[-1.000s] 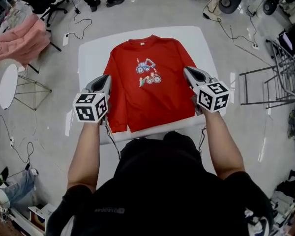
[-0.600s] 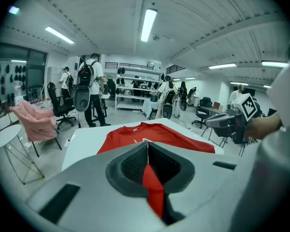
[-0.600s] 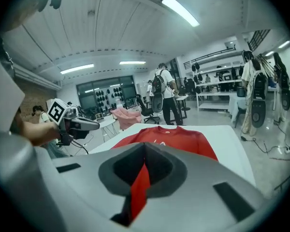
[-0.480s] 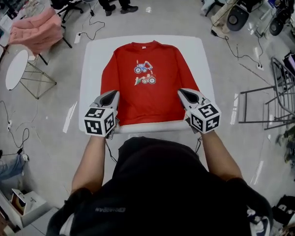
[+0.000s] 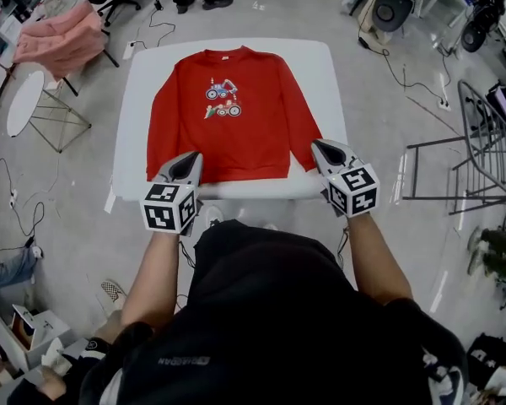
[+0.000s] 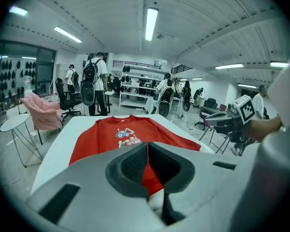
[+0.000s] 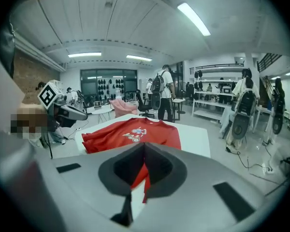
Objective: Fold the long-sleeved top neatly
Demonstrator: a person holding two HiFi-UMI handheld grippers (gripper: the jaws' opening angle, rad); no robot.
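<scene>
Red cotton long-sleeved top with a vehicle print on the chest [image 5: 223,125] lies flat and face up on the white rectangular worktop [image 5: 331,83]. The collar points to the far edge and both sleeves lie down along the flanks. No fold shows in it yet.

Step in hand, as judged: the approach before the first fold. The left hand-held gripper [image 5: 188,160] sits over the near left corner of the garment and the right hand-held gripper [image 5: 317,146] by the near right cuff. Each gripper view shows its jaws closed together with no cloth pinched between them — the red seen past the tips is the garment lying beyond.

Next move, as judged: both pairs of jaws must part before they can take cloth, then close on a single matching pair of points, cuffs or hem corners. That way the garment lifts evenly and does not skew.

Edges: the hem runs parallel to the near edge of the worktop and just inside it. The collar lies close to the far edge. A white margin remains on both sides, wider on the left.

Open room: the margins are too narrow to shift the garment much sideways, so folding inward suits. The floor around is open — the round white side table [image 5: 21,108], the pink garment over a chair [image 5: 59,36] and the metal folding rack [image 5: 464,159] stand well apart.
</scene>
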